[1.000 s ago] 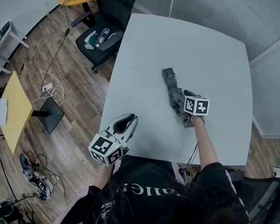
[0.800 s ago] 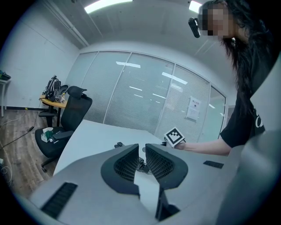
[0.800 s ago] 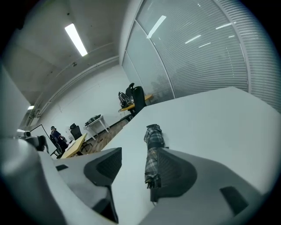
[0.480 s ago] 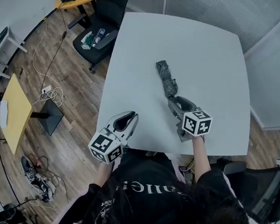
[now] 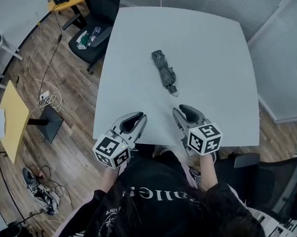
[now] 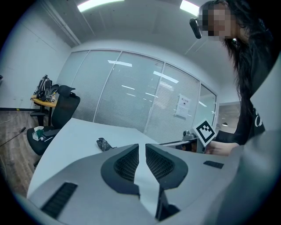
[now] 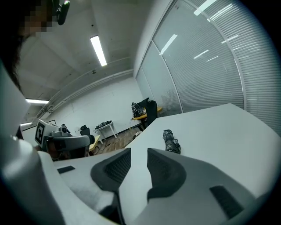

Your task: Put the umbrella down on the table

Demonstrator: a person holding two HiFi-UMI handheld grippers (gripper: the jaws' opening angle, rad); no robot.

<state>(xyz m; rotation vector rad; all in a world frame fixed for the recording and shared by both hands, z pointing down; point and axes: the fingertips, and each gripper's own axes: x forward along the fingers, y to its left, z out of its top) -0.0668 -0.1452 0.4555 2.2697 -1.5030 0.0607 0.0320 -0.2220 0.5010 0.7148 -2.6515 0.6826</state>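
right tool (image 5: 184, 112) has drawn back, closing empty, from umbrella (image 5: 163, 76) on table (image 5: 215, 59)

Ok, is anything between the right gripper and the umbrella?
Nothing visible: only bare table lies between the right gripper, whose jaws have just been closing on nothing, and the umbrella lying flat ahead.

Free to pass along every edge and corner of the table (image 5: 215, 59), barred only by the umbrella (image 5: 163, 76) lying mid-table.
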